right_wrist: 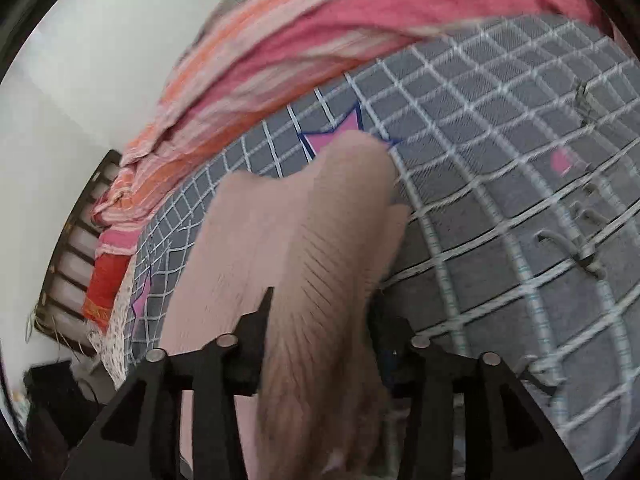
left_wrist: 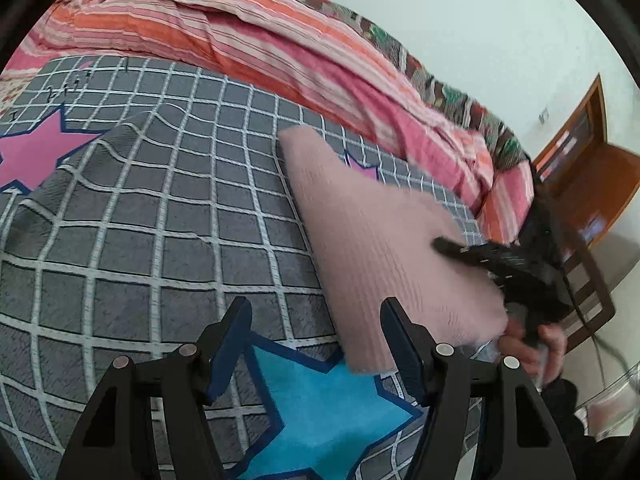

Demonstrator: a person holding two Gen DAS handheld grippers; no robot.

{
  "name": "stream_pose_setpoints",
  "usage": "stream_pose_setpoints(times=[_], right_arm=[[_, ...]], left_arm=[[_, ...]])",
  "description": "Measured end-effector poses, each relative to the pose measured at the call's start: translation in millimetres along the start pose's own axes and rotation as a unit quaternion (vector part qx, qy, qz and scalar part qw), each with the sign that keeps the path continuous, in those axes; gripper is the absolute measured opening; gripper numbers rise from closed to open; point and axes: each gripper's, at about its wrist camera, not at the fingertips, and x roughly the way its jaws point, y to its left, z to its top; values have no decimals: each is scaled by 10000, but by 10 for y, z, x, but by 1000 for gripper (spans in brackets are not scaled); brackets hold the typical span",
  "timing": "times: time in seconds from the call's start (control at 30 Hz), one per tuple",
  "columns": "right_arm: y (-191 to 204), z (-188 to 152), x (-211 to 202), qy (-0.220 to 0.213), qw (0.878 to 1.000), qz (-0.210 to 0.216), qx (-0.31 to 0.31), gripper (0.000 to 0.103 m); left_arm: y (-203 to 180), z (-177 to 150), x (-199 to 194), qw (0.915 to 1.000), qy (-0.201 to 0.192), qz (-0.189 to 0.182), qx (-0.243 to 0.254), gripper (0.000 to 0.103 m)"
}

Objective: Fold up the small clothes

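A striped quilt [left_wrist: 248, 36] lies bunched along the far side of the bed [left_wrist: 160, 216]. Only the left view shows a wooden door [left_wrist: 580, 168]. The pink knitted garment [left_wrist: 380, 248] lies on the checked bedcover; the left gripper [left_wrist: 316, 344] hovers beside it, parted and empty. The right gripper [right_wrist: 320, 312] has the garment's bunched end between its jaws; grip unclear.

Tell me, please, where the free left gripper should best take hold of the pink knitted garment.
Probably the near corner of the pink knitted garment, over the blue star. That edge lies free just ahead of the left gripper, so come straight forward, low.
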Motion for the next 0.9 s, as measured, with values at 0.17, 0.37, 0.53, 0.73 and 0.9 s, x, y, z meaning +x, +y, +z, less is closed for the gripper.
stream_pose_setpoints(times=[0.17,0.37,0.53,0.73,0.9], right_arm=[[297,-138,-384,-446,9931,-409,-1000,43],[347,-371,-241,-433,9850,-607,-1557,18],[290,-448,-125,-793,9689,-1152,-2041,17],[298,-351,-194,-646,9722,-1127,-1949,24],[341,-124,-322,-995,9784,-826,-1612,27]], left_arm=[[-177,10,146,9997,-17,148,187,65],[-326,77,255,9994,-7,190,284,65],[-448,170,365,9979,-19,483,427,69],[-413,132,425,9973,123,549,463,70],[-276,432,478,9978,-14,659,10,66]])
